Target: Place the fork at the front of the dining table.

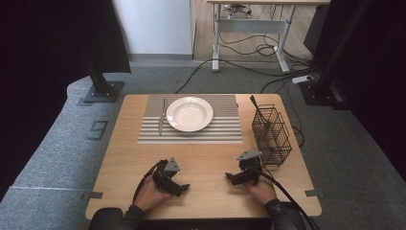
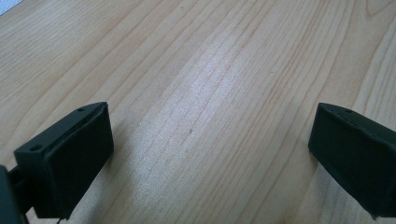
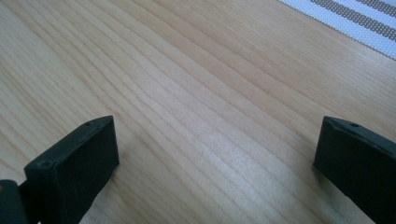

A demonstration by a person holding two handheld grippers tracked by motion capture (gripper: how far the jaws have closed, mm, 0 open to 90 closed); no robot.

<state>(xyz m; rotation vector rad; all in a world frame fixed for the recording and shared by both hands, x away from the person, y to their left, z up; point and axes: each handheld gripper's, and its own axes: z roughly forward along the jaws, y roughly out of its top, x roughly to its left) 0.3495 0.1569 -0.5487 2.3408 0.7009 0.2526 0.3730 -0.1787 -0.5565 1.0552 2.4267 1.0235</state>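
Wooden desk (image 1: 206, 158) lies bare under my left tool (image 1: 178, 186) and right tool (image 1: 233, 178), both wide open, holding nothing. Open room lies between them; the wire basket (image 1: 271, 135) stands just beside my right tool.

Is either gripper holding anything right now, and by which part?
Nothing is held. The left gripper and right gripper are both open over the bare table.

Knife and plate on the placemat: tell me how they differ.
The knife is long, thin and metallic; the plate is round, white and far wider. The knife lies left of the plate, lengthwise along the mat's left side; the plate sits near the middle. Both rest on the striped placemat, untouched by either gripper.
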